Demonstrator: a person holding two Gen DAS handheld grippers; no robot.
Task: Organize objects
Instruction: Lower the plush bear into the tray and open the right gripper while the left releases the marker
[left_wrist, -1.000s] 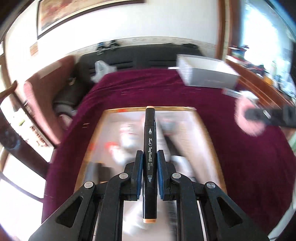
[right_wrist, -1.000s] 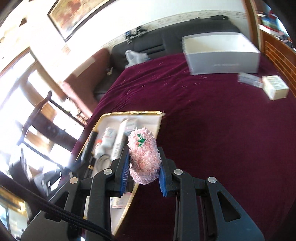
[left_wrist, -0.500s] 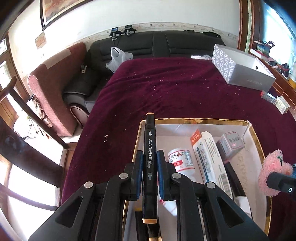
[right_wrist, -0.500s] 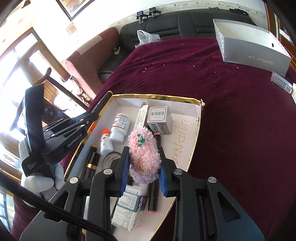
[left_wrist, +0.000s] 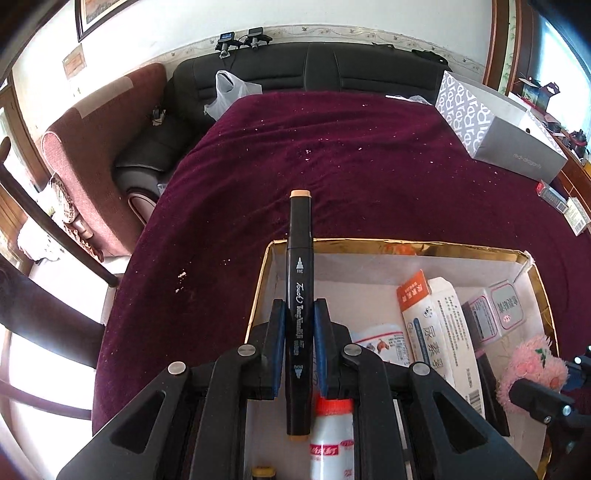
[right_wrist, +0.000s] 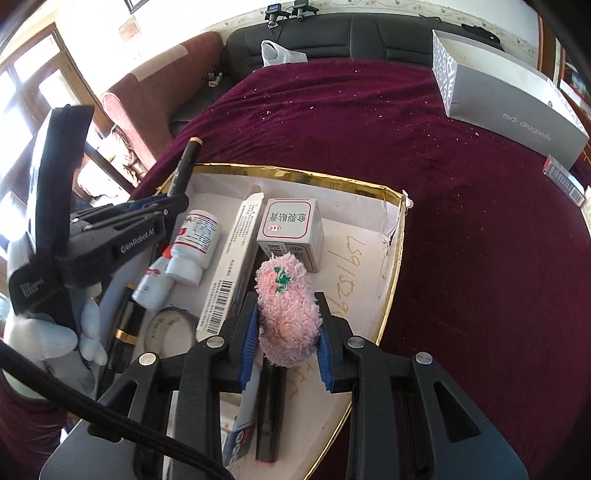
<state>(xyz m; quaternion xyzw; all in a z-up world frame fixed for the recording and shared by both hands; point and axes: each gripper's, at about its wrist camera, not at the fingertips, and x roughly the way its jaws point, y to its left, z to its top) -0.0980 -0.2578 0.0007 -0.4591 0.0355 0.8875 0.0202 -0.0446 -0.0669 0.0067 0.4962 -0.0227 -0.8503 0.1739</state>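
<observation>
My left gripper (left_wrist: 299, 347) is shut on a black marker (left_wrist: 300, 295) with tan end caps, held over the left edge of the gold-rimmed white box (left_wrist: 406, 246). It shows in the right wrist view (right_wrist: 173, 201) too. My right gripper (right_wrist: 286, 332) is shut on a pink fluffy toy (right_wrist: 286, 302) with a green mark, held above the right part of the box (right_wrist: 306, 173). The toy also shows in the left wrist view (left_wrist: 532, 369). The box holds white pill bottles (right_wrist: 194, 247), a long white carton (right_wrist: 232, 273), a small grey-white carton (right_wrist: 291, 229), a tape roll (right_wrist: 170, 328) and dark pens.
The box sits on a maroon cloth (left_wrist: 332, 166) covering the table. A grey shoe box (right_wrist: 506, 99) stands at the far right, with small cartons (left_wrist: 561, 206) by the right edge. A black sofa (left_wrist: 332, 70) and a red armchair (left_wrist: 92, 147) stand beyond.
Both grippers have come closer over the box with their objects still held. The left one has shifted to the box's left edge; the right one has moved down over the box's right side.
</observation>
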